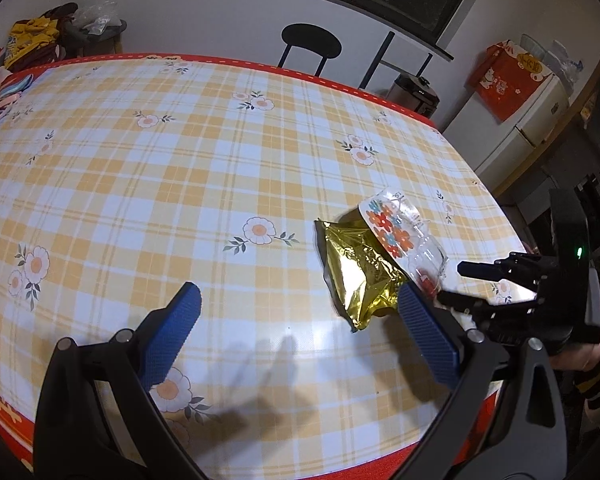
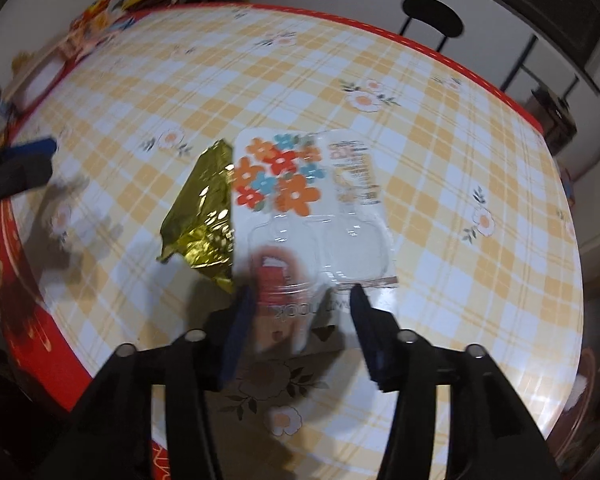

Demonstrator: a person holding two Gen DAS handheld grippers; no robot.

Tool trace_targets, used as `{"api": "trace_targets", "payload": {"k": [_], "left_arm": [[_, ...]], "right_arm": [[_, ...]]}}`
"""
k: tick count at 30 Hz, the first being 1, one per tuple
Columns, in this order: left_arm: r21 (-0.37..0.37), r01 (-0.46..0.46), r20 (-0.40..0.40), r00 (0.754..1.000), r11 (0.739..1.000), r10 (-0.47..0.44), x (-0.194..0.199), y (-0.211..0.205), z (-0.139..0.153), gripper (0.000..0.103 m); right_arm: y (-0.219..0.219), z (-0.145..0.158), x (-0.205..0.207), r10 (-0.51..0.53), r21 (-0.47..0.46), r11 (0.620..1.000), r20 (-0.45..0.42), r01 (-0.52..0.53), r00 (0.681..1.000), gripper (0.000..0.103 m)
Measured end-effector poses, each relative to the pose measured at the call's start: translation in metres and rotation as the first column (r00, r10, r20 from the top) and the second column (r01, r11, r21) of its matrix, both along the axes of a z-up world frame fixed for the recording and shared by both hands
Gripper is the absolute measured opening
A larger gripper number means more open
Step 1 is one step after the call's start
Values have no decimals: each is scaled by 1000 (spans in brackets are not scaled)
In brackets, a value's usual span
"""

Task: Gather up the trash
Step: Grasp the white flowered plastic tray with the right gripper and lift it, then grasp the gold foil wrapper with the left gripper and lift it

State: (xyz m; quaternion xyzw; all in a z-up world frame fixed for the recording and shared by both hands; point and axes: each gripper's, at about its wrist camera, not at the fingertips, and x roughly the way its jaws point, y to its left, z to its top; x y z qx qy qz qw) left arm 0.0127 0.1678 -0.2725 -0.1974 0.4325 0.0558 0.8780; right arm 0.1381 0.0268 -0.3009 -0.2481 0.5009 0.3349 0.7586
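With our right claw (image 2: 300, 316) half-closed astride the near end of the clear flower-printed plastic blister pack (image 2: 312, 208), which overlaps the crumpled gold foil wrapper (image 2: 200, 220) on the checked tabletop (image 2: 440, 168), the slick shell may squirt free; our left claw (image 1: 296, 336) hovers open, empty.

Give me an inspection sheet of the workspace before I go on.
Surface: table under a yellow checked floral cloth with a red border.
Job's things: clear blister pack with a flower card, lying partly over a gold foil bag.
Clutter: cloths and packets at the far left edge.
Grippers: left tongs open, nothing between them; right tongs open, straddling the pack's near end, pads not seen pressing.
Cables: nothing seen.
Surroundings: black stool, white fridge with a red box on top.
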Motion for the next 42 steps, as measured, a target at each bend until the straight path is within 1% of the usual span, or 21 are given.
{"api": "trace_targets", "payload": {"k": [2, 4, 8, 9, 10, 12, 14, 15, 17, 19, 20, 21, 24, 25, 27, 31, 34, 37, 38, 40, 42], "left_arm": [[-2, -1, -3, 1000, 1000, 1, -1, 1, -1, 97], [-2, -3, -5, 1000, 1000, 3, -3, 2, -1, 97], [-5, -3, -8, 1000, 1000, 3, -6, 3, -3, 97], [-3, 0, -9, 1000, 1000, 0, -7, 2, -4, 97], [-1, 6, -13, 1000, 1000, -6, -7, 1, -5, 97], [2, 12, -17, 1000, 1000, -12, -7, -1, -7, 97], [4, 19, -19, 1000, 1000, -19, -7, -1, -9, 97], [6, 24, -20, 1000, 1000, -24, -7, -2, -11, 97], [17, 42, -28, 999, 999, -41, -4, -4, -14, 97], [31, 60, -38, 998, 998, -59, -2, -6, -17, 97], [36, 67, -40, 997, 997, -66, -1, -8, -18, 97], [36, 72, -42, 997, 997, -70, 0, -9, -19, 97], [29, 80, -46, 996, 996, -79, 3, -11, -22, 97], [29, 84, -47, 996, 996, -82, 5, -11, -23, 97], [37, 103, -48, 994, 994, -101, 9, -15, -24, 97], [58, 145, -46, 989, 988, -142, 16, -24, -25, 97], [83, 187, -49, 982, 979, -183, 23, -34, -28, 96], [147, 244, -67, 969, 958, -237, 29, -47, -34, 95], [180, 265, -78, 964, 947, -255, 31, -53, -38, 95], [221, 298, -103, 954, 929, -282, 38, -59, -45, 87], [240, 314, -127, 948, 919, -291, 45, -61, -52, 82]], "right_arm": [[13, -10, -9, 59, -67, 996, 36, -57, 998, 58], [18, -16, -9, 72, -88, 994, 44, -68, 996, 60], [16, -19, 7, 7, -40, 999, -21, -8, 1000, 61], [16, -20, 9, -5, -40, 999, -35, 3, 999, 66], [17, -25, 12, -15, -65, 998, -55, 12, 998, 68], [19, -31, 11, -10, -89, 996, -55, 6, 998, 68], [21, -31, 10, -4, -79, 997, -50, 0, 999, 69], [21, -31, 10, -4, -67, 998, -60, 0, 998, 64], [18, -28, 13, -7, -43, 999, -81, 4, 997, 61], [14, -24, 15, 0, -15, 1000, -108, -2, 994, 54], [13, -21, 16, 5, -5, 1000, -111, -6, 994, 48], [12, -17, 16, 8, 1, 1000, -108, -8, 994, 41], [5, 0, 16, -5, 34, 999, -93, 8, 996, 29], [2, 6, 16, -12, 50, 999, -89, 16, 996, 27], [-6, 20, 16, -27, 80, 996, -67, 33, 997, 19], [-23, 39, 24, -73, 119, 990, -27, 76, 997, 12], [-36, 46, 33, -111, 142, 983, -14, 112, 994, 9], [-45, 49, 38, -141, 168, 975, -19, 142, 990, 7], [-48, 51, 38, -150, 178, 972, -22, 152, 988, 6], [-51, 51, 37, -160, 188, 969, -26, 162, 987, 5], [-54, 51, 36, -168, 198, 965, -32, 171, 985, 5]]}}
